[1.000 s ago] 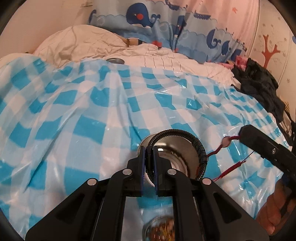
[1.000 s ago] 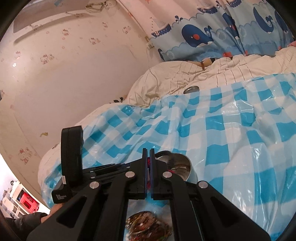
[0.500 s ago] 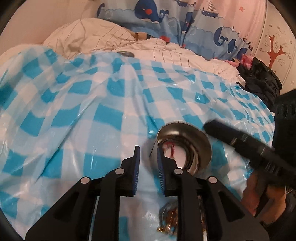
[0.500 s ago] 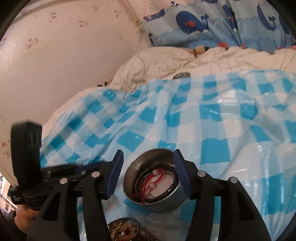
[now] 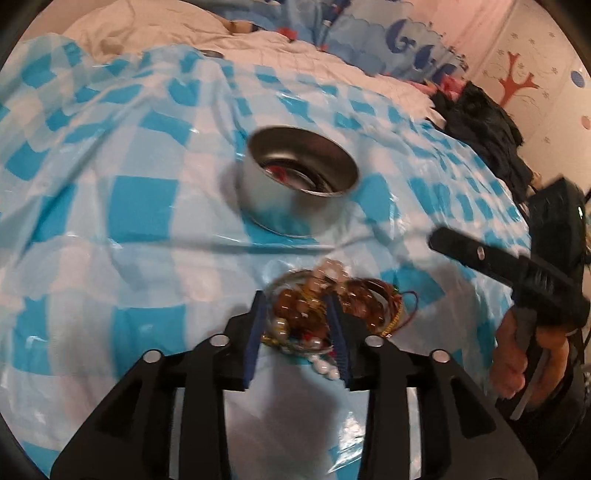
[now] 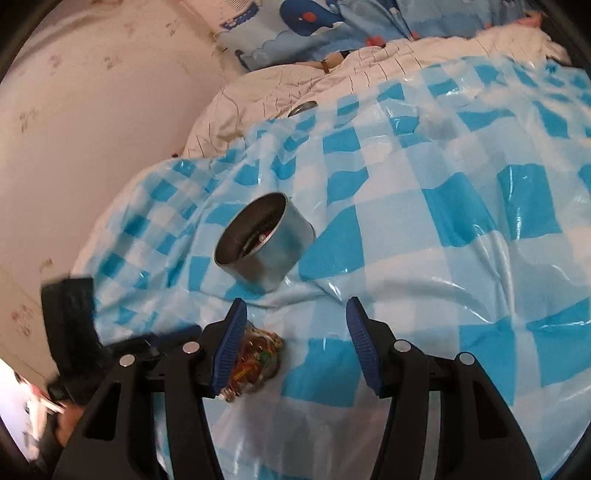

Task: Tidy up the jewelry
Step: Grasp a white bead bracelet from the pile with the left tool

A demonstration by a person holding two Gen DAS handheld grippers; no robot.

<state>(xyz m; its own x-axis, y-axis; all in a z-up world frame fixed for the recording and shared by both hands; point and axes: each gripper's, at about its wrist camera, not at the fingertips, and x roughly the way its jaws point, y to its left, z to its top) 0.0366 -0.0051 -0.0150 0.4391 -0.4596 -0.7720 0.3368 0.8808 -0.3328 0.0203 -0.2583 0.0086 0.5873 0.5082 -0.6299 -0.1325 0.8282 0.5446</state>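
A round metal tin [image 5: 295, 184] stands on the blue-and-white checked sheet [image 5: 129, 206], with a black bracelet and a red cord inside. It also shows in the right wrist view [image 6: 264, 245]. A pile of beaded jewelry [image 5: 332, 314] lies on a small lid in front of the tin. My left gripper [image 5: 297, 338] is open, its fingers either side of the pile's near part. My right gripper [image 6: 295, 347] is open and empty above the sheet, with the jewelry pile [image 6: 255, 363] by its left finger. The right gripper [image 5: 491, 258] also shows in the left wrist view.
A crumpled white quilt [image 6: 295, 85] and a whale-print curtain [image 6: 332, 29] lie behind the sheet. A small metal lid [image 6: 303, 108] rests at the sheet's far edge. Dark clothes [image 5: 487, 125] are piled at the right. A wall [image 6: 92, 110] bounds the left.
Both grippers opened, leaving the black bracelet and red cord in the tin, then drew back. My left gripper now straddles the jewelry pile.
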